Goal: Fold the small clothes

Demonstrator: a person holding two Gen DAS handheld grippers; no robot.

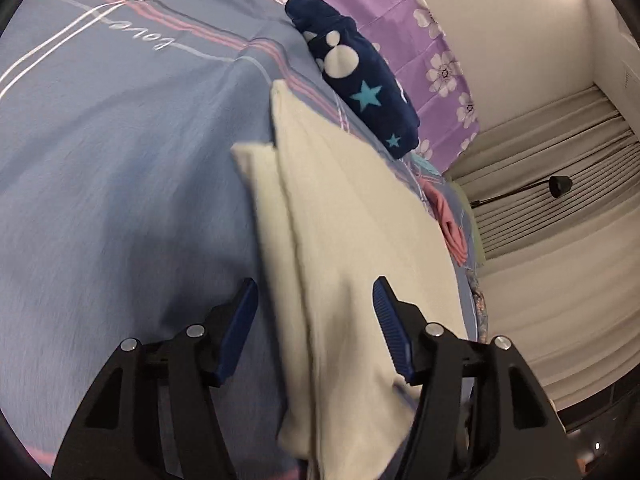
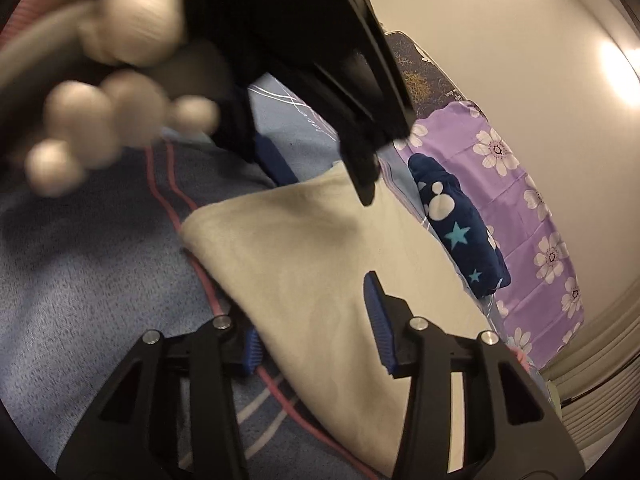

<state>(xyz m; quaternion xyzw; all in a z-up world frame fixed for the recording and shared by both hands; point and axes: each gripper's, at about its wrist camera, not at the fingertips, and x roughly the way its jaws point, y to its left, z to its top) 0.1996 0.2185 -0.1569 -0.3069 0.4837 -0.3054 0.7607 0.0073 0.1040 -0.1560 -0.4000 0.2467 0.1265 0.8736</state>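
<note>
Across the centre of both wrist views, a cream garment (image 1: 352,248) lies folded on a blue-grey bedspread (image 1: 120,184) with pink and white stripes. In the left wrist view the left tongs (image 1: 316,292) stand fairly wide, one blue pad on each side of the garment's near end; the pads are clear of the cloth and grip nothing. In the right wrist view the right tongs (image 2: 310,312) straddle the lower edge of the same garment (image 2: 304,248): the right-hand pad stands over the cloth, while the left-hand pad is partly hidden at the cloth's edge. The opening is moderate, and whether the pads pinch the fabric cannot be told. At the upper left of that view a blurred hand (image 2: 116,92) holds the black body of the left tongs (image 2: 320,64), whose tip meets the garment's far edge. A folded navy fleece item (image 1: 356,76) with white dots and teal stars lies beyond the cream garment, beside a purple flowered sheet (image 1: 404,20). A pink cloth (image 1: 448,220) lies at the bed's right edge, near grey curtains (image 1: 552,184).
</note>
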